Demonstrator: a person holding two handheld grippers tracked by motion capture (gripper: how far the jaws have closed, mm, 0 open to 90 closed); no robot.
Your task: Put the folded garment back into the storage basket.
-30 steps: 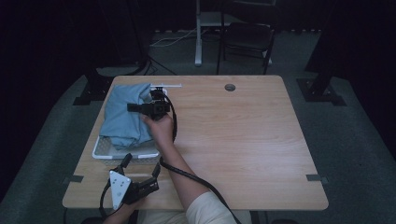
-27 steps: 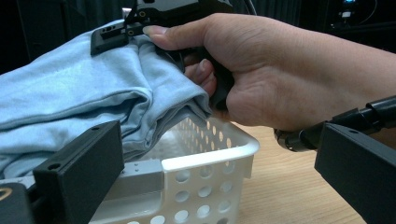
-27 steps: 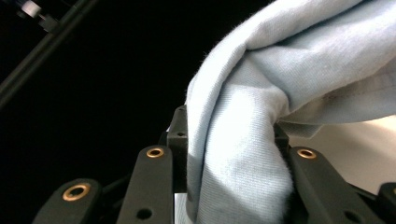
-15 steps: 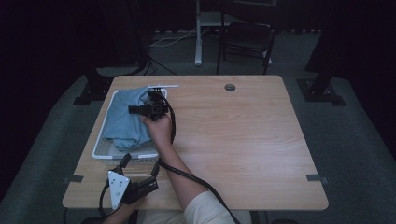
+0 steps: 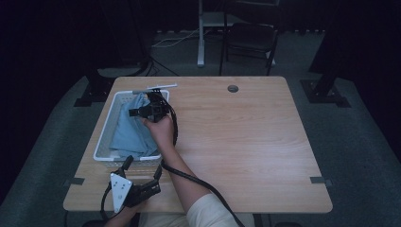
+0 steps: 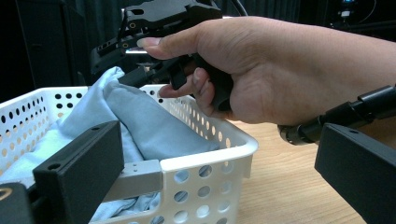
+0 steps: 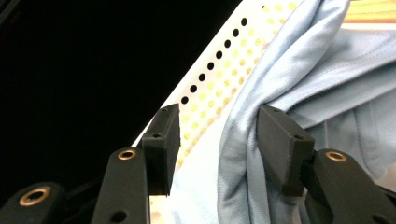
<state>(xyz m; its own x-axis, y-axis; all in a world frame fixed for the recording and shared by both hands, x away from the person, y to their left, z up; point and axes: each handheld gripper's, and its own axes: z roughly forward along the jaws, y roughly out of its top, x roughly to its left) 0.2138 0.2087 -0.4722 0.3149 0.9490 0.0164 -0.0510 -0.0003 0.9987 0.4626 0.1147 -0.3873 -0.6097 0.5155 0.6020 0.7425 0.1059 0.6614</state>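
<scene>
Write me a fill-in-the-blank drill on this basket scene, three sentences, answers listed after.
1. The light blue cloth lies inside a white perforated ____.
2. The basket stands on a ____ table.
3. The right gripper has just been opening; a fold of cloth hangs between its jaws, which stand ____.

Missing words: basket; wooden; apart

A light wooden surface [image 5: 246,142] with a small round hole [image 5: 232,88] near its far edge. Beyond it, on a dim grey floor [image 5: 359,142], stand a dark chair [image 5: 250,40] and a pale post [image 5: 202,33].
</scene>
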